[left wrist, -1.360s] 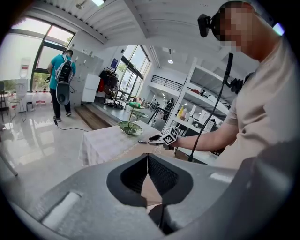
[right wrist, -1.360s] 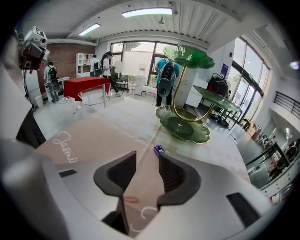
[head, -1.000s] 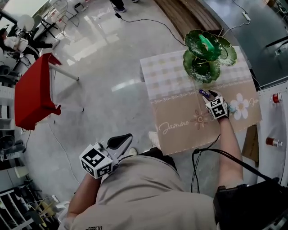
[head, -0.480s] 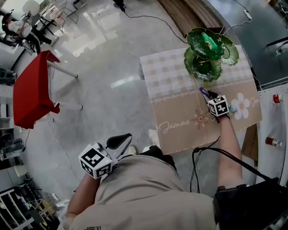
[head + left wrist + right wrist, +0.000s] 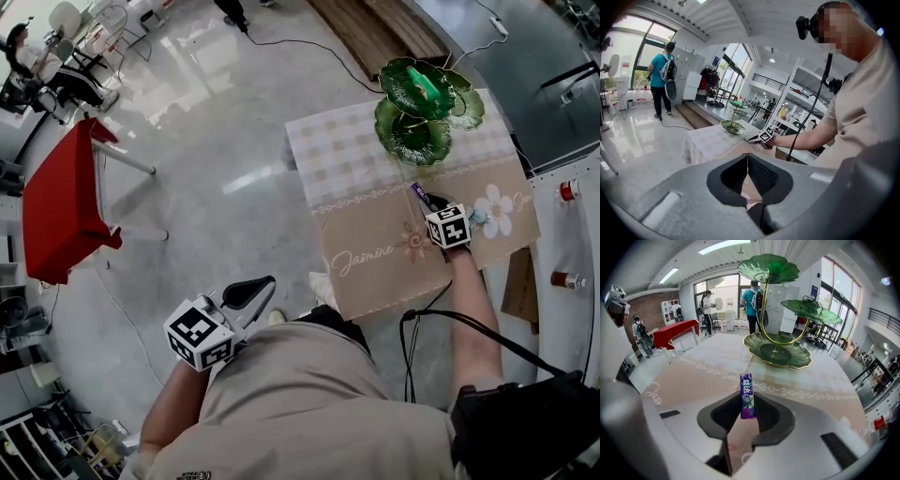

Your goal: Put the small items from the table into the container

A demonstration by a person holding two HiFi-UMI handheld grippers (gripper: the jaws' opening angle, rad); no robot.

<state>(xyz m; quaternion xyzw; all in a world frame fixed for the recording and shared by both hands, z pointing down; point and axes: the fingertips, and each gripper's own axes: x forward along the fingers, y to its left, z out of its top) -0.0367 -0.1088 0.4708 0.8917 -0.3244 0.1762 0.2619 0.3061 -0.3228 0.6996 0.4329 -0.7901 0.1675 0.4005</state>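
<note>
My right gripper (image 5: 748,403) is closing its jaws on the gum pack (image 5: 747,392), gripped low on its flat sides. It looks light, stiff and probably slick. The tiered dish (image 5: 777,350) stands at twelve o'clock. My left gripper (image 5: 748,163) is pressed together, empty.

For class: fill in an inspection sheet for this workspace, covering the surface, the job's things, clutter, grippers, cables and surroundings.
Surface: table under a beige floral cloth, checked at the far end.
Job's things: purple gum pack; green leaf-shaped tiered stand at the table's far end.
Clutter: nothing seen.
Grippers: right gripper over the cloth, jaws closing, pads against the purple gum pack's sides; left gripper shut, empty, held off the table at the person's side.
Cables: black cable hanging by the person's right arm; another across the floor.
Surroundings: glossy floor, red table, people standing farther off.
</note>
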